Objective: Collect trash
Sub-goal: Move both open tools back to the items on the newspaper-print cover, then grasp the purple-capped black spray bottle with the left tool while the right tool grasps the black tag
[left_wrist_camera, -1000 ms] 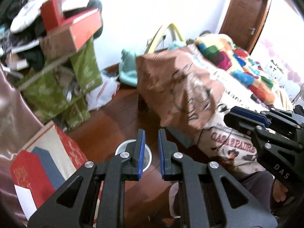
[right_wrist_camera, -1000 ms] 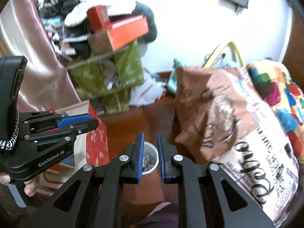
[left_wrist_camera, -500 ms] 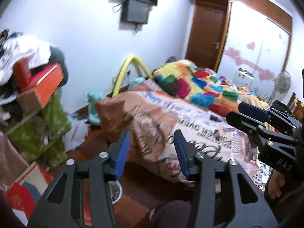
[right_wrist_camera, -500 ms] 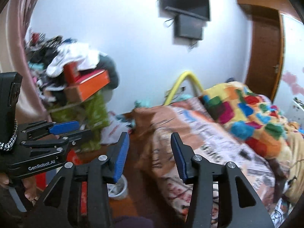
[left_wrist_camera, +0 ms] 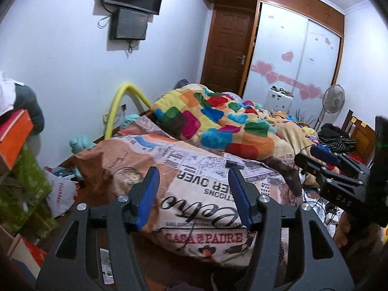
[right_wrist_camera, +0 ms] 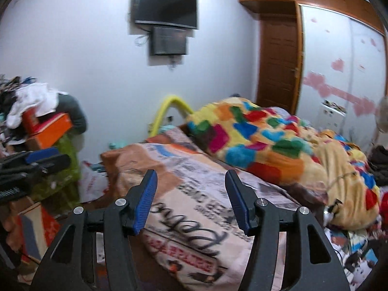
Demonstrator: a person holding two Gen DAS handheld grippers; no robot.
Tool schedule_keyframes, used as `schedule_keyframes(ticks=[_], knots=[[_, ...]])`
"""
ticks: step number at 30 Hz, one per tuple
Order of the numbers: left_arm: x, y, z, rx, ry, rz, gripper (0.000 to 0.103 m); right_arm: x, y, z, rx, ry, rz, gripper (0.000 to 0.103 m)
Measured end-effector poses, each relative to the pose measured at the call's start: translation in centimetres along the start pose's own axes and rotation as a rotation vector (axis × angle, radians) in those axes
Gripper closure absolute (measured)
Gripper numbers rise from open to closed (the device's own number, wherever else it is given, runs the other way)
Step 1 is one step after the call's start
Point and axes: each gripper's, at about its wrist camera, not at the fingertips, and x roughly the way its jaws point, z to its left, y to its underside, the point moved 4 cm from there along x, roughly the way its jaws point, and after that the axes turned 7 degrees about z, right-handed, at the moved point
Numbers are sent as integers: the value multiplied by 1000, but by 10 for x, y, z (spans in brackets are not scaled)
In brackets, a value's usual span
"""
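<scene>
At the far left, the orange box (left_wrist_camera: 13, 138) and the green boxes (left_wrist_camera: 26, 189) are stacked and look like storage, not rubbish. Just right of them a white plastic bag (left_wrist_camera: 59, 195) lies crumpled on the wooden floor (left_wrist_camera: 157, 262), near the corner of the bed (left_wrist_camera: 194, 218). It is probably the clearest piece of trash here. It should be light, limp and slippery, so it is best pinched at a bunched fold near its top, not on a flat face, where the film would slide out. A small flat packet (left_wrist_camera: 106, 265) lies on the floor nearer the camera. It is thin and hard to get under, so one edge is the place to nip it.

The left gripper (left_wrist_camera: 192, 172) hangs over the printed bedsheet. Its fingers have just been opening, now stand about half apart, and have nothing between them. The right gripper (right_wrist_camera: 190, 173) is the same: half open after widening, and empty.

At the far right, past the bright blanket (left_wrist_camera: 218, 121), loose papers (left_wrist_camera: 312, 200) lie on the floor among thin cables. Paper is light and crushable and can be taken anywhere. The risk there is catching a cable with it. No bin shows in either view.
</scene>
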Motion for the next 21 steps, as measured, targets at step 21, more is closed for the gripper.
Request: schedule_keyframes(ticks=[21], knots=[[207, 6, -24, 7, 23, 230, 40, 173, 84, -82, 163, 41, 386, 49]])
